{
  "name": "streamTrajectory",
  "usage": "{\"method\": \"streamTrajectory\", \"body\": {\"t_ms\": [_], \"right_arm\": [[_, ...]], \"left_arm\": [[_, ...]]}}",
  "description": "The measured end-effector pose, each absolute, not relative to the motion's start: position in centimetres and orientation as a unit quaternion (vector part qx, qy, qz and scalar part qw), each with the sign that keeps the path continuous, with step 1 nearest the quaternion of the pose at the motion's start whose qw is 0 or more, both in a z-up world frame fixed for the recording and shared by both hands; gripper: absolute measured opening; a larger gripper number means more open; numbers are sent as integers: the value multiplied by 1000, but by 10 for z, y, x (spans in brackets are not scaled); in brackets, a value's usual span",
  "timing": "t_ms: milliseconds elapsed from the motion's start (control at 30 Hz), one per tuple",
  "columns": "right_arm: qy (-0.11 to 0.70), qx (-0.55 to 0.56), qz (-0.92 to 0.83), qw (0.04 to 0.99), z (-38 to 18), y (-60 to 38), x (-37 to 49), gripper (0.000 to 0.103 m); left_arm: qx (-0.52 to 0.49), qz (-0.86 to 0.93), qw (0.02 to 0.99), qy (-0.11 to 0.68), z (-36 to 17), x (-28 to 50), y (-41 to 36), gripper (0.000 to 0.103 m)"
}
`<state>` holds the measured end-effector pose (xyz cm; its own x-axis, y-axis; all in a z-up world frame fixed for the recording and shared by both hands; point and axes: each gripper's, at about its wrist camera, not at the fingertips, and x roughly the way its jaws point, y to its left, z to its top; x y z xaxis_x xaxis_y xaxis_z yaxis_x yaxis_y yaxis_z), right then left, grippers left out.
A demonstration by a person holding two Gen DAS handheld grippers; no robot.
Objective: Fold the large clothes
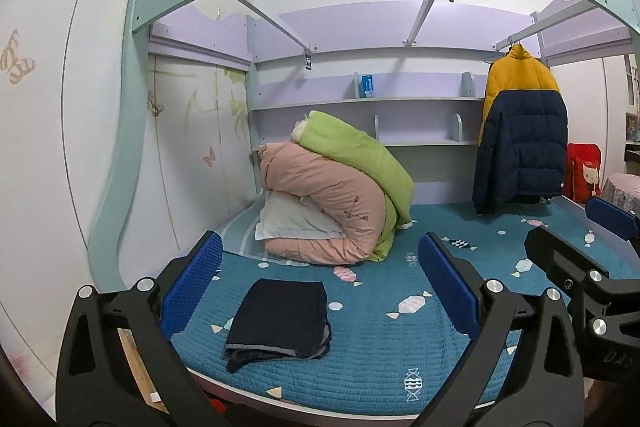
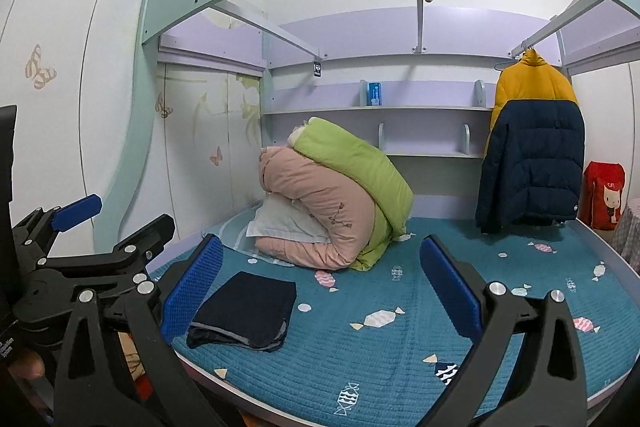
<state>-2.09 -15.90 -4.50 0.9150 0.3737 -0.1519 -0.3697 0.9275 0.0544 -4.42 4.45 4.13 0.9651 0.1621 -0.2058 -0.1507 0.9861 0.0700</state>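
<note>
A dark navy garment (image 1: 280, 319) lies folded in a neat rectangle near the front edge of the blue bed (image 1: 380, 367); it also shows in the right wrist view (image 2: 244, 311). My left gripper (image 1: 320, 287) is open and empty, held back above the bed's front edge with the garment between its blue fingers (image 1: 196, 283). My right gripper (image 2: 320, 291) is open and empty too, with the garment by its left finger. The right gripper shows at the right of the left wrist view (image 1: 580, 247), the left gripper at the left of the right wrist view (image 2: 112, 231).
Rolled pink and green quilts (image 1: 336, 195) with a white pillow lie at the bed's back left. A yellow and navy puffer jacket (image 1: 520, 131) hangs from a rail at the right. Shelves (image 1: 360, 103) line the back wall. A red bag (image 1: 584, 173) stands right. The bunk frame arches overhead.
</note>
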Motion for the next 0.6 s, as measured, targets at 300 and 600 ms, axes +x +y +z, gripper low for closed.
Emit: {"method": "streamTrajectory", "body": {"t_ms": [300, 600], "right_arm": [[79, 18, 193, 978, -43, -157, -24, 96], [81, 19, 192, 978, -43, -155, -26, 96]], "left_arm": [[26, 78, 991, 104, 42, -46, 44, 98], [24, 77, 991, 106, 44, -46, 45, 98]]}}
